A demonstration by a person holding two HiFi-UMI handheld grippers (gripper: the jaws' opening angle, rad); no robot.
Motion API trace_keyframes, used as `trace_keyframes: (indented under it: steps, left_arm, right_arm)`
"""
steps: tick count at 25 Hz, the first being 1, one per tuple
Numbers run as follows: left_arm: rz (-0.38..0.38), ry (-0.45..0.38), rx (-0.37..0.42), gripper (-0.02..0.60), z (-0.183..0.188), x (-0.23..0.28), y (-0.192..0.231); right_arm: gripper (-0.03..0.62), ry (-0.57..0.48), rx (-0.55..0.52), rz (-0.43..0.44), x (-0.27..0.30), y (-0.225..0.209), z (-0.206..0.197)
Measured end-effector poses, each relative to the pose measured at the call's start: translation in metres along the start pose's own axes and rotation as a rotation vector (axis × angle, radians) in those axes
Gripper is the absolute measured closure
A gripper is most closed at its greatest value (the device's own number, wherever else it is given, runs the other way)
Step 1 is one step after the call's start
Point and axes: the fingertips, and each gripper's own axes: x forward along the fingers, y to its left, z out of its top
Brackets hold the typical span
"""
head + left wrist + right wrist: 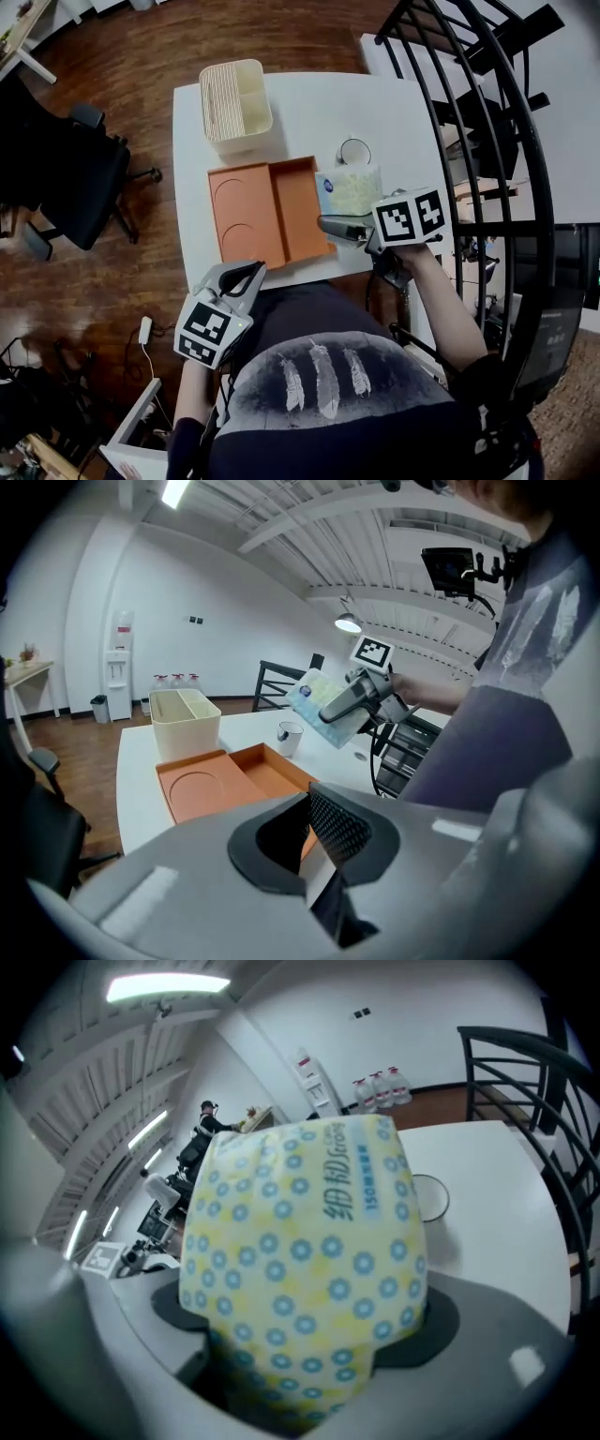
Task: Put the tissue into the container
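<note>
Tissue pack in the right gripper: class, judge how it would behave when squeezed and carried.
Probably soft: the tissue pack bulges between the jaws of the right gripper. Likely light for its size, since one gripper holds it clear of the table. Its smooth-looking wrap might slip if the grip loosens.

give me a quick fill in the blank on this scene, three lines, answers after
1. The right tongs are shut on the ____.
2. The tray is ____ in colour.
3. On the table, the container stands just beyond the ____, seen from the person.

Missing words: tissue pack; orange; tray
</note>
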Motion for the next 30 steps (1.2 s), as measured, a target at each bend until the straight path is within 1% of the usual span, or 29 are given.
trace_keyframes:
  steps: [3, 6, 8, 12, 16, 19, 23, 24, 25, 26, 27, 30]
  left_arm:
    - [0.002, 0.001, 0.001, 0.568, -0.003, -0.005, -0.002]
    - [0.011, 0.002, -0.021, 0.568, -0.011, -0.012, 0.002]
    - [0.022, 0.004, -0.039, 0.568, -0.017, -0.017, 0.007]
    - [0.033, 0.002, -0.067, 0.568, -0.031, -0.023, 0.014]
    - [0.007, -0.022, -0.107, 0.568, -0.032, -0.026, 0.019]
    - [0.009, -0.001, -0.087, 0.568, -0.033, -0.026, 0.023]
    - [0.002, 0.015, -0.081, 0.568, -0.036, -0.024, 0.025]
    - [-0.001, 0.018, -0.079, 0.568, -0.036, -0.024, 0.025]
    - [-0.003, 0.02, -0.078, 0.568, -0.036, -0.023, 0.025]
    - [-0.006, 0.022, -0.077, 0.568, -0.035, -0.023, 0.025]
    - [-0.008, 0.024, -0.076, 0.568, -0.035, -0.023, 0.025]
    - [-0.011, 0.029, -0.071, 0.568, -0.034, -0.021, 0.025]
  right_arm:
    - [0.089, 0.086, -0.025, -0.015, 0.039, 0.008, -0.006]
    - [0.089, 0.146, 0.007, -0.006, 0.072, 0.012, -0.014]
    - [0.089, 0.182, 0.026, -0.015, 0.09, 0.01, -0.021]
    - [0.088, 0.225, 0.057, -0.067, 0.115, -0.002, -0.035]
    - [0.082, 0.247, 0.073, -0.101, 0.129, -0.008, -0.043]
    - [0.079, 0.245, 0.054, -0.137, 0.134, -0.013, -0.045]
    - [0.056, 0.217, 0.024, -0.131, 0.137, -0.011, -0.045]
    - [0.05, 0.202, 0.024, -0.126, 0.136, -0.01, -0.044]
    - [0.035, 0.184, 0.023, -0.122, 0.134, -0.009, -0.042]
    - [0.006, 0.165, 0.016, -0.12, 0.131, -0.006, -0.039]
    - [-0.004, 0.146, 0.004, -0.12, 0.126, -0.003, -0.035]
    - [-0.004, 0.078, -0.017, -0.115, 0.109, 0.006, -0.021]
